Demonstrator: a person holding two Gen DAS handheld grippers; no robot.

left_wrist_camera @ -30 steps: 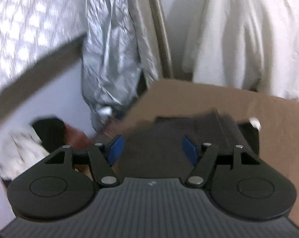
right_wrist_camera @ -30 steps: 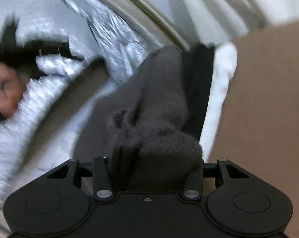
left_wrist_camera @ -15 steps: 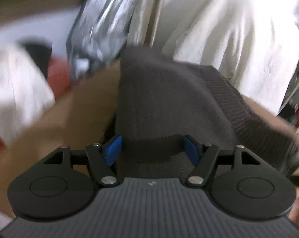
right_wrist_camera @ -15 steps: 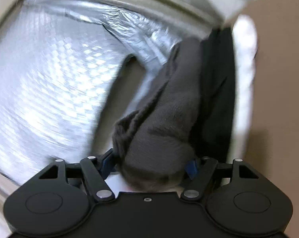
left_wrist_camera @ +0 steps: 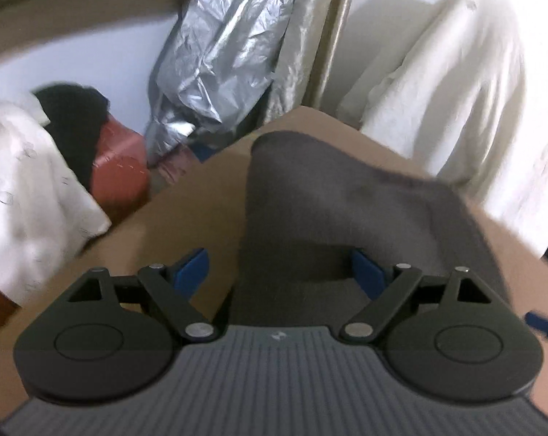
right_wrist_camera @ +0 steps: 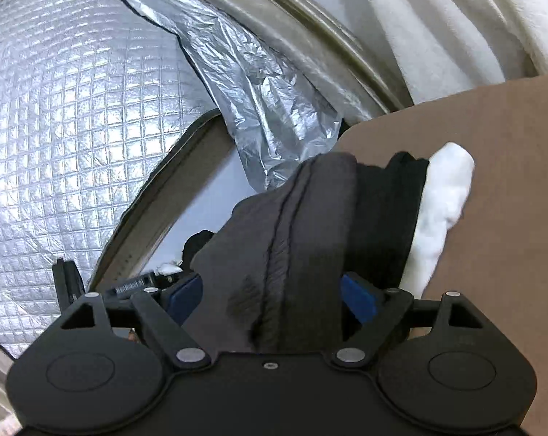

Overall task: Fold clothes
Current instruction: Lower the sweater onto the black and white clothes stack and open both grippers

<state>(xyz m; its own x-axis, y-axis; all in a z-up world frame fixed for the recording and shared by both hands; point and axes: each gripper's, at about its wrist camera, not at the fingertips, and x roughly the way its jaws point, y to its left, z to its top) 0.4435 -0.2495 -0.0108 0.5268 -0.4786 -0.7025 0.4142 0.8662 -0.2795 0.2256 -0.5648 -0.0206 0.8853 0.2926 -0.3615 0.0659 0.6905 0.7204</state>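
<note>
Folding is at the letting-go step. The dark grey knit garment lies folded on the brown bench, on top of a black folded piece and a white one, so it looks like the top of a small pile.

The left gripper has its blue fingers spreading apart. The grey cloth sits between them, but the left pad is clear of it and the right pad is only just beside it, so nothing is pinched.

The right gripper is also opening its fingers. The ridged fold of the garment runs between them, and neither pad seems to press on it.

Next, I think both grippers need to back away from the pile slowly, so the cloth does not catch and pull the fold open. Then comes another piece to fold, perhaps from the white and black clothes lying off to the left.
</note>
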